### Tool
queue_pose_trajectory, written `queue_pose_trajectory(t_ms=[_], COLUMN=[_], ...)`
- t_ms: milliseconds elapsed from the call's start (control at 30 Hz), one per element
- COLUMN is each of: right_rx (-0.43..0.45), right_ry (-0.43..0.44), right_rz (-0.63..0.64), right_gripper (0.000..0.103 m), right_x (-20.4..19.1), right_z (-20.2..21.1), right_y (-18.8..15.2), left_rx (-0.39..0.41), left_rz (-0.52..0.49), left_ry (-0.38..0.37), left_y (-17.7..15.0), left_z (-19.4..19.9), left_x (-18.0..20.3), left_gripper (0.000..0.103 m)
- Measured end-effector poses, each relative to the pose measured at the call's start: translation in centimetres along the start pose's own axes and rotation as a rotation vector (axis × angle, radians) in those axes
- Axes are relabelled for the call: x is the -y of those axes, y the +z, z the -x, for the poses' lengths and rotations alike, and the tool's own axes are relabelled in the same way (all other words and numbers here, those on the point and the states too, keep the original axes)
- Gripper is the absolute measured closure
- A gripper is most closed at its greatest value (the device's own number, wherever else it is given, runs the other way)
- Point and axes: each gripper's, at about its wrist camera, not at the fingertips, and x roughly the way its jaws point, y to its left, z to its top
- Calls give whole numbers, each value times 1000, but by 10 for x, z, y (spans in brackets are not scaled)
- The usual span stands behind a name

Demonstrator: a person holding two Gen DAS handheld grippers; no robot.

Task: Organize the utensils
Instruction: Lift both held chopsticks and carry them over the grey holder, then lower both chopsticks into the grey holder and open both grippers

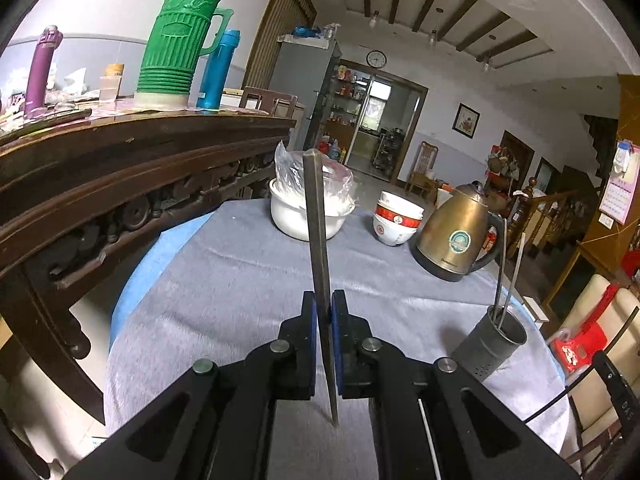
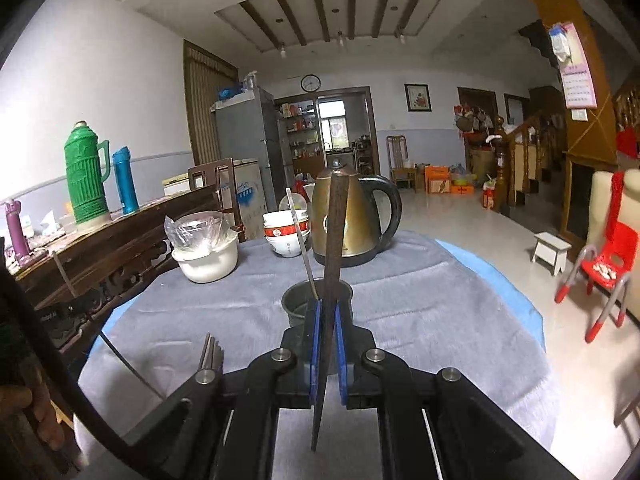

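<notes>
Clamped between the blue pads of the left tongs (image 1: 324,312), a flat grey utensil (image 1: 316,216) stands up over the grey-clothed worktop (image 1: 224,280); the metal holder (image 1: 490,342) with two thin sticks sits well to their right, before the kettle (image 1: 456,232). Right tongs (image 2: 326,316) likewise pinch a flat brown utensil (image 2: 334,232), with the holder (image 2: 298,300) just behind their tips. Only the right view shows a red chair (image 2: 608,264) and white stool (image 2: 552,252) on the floor, while the bowls (image 2: 286,232) show in both.
</notes>
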Motion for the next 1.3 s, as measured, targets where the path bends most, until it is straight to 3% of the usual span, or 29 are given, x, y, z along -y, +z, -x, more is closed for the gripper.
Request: queue_pose_trajectory(t_ms=[367, 500, 733, 867, 1067, 1300], right_rx=[33, 71, 179, 232, 198, 72], right_ry=[17, 27, 51, 51, 50, 62], right_rz=[-52, -81, -111, -103, -73, -51], right_gripper=[96, 96, 96, 96, 96, 95], right_x=[11, 18, 29, 30, 25, 32], right_z=[4, 13, 26, 16, -23, -73], right_y=[19, 35, 81, 109, 123, 109], left_rx=[3, 4, 19, 28, -2, -80], left_rz=[96, 158, 160, 114, 33, -59], left_ry=[-50, -124, -303, -370, -401, -370], left_y=[20, 38, 78, 93, 96, 81], left_z=[8, 12, 7, -5, -41, -87], left_x=[-10, -4, 51, 93, 146, 177], left_gripper=[96, 96, 96, 96, 96, 96])
